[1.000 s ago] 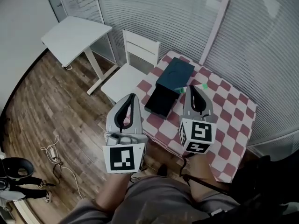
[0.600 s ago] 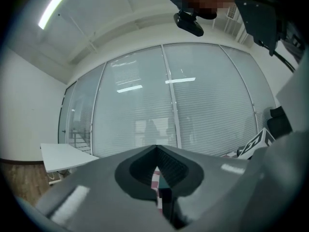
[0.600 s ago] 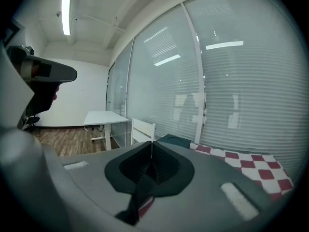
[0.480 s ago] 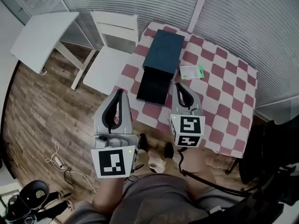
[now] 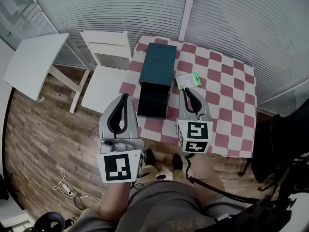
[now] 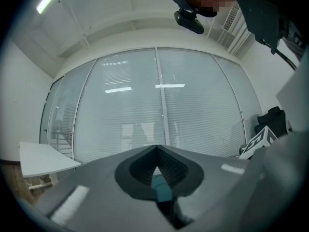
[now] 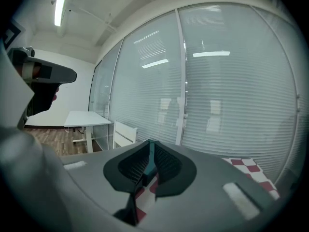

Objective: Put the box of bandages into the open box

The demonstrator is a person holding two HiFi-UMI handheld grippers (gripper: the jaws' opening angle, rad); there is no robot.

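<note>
Head view first: the left gripper (image 5: 126,95) hangs over the gap between chair and table. Its jaws are pressed together, and the left gripper view shows nothing between them (image 6: 155,149). The right gripper (image 5: 185,90) reaches over the near half of the table. Its jaws have just been opening and stand a thin slit apart (image 7: 149,143), with nothing between them.

The box of bandages (image 5: 188,80) lies flat on the checked cloth at 12 o'clock, just beyond the right gripper's tip. Its print is too small for us to read. The open box (image 5: 155,79) sits at 10 o'clock from that tip, its lid thrown back toward the blinds. Its tray is so dark that we cannot tell what lies inside.

Each gripper's own body blocks the lower part of its view. In the right gripper view only a corner of the table (image 7: 251,164) shows at 4 o'clock, and both boxes are hidden. The left gripper view gives us only blinds and a white side table (image 6: 41,158) at 9 o'clock.

The right gripper's marker cube covers part of the table's near edge (image 5: 227,149). Bare cloth runs from the bandages toward 3 o'clock. The white chair (image 5: 104,76) stands just beside the table's 9 o'clock edge. A black bulk (image 5: 280,144) at 4 o'clock is cut off, and we cannot tell what it is.
</note>
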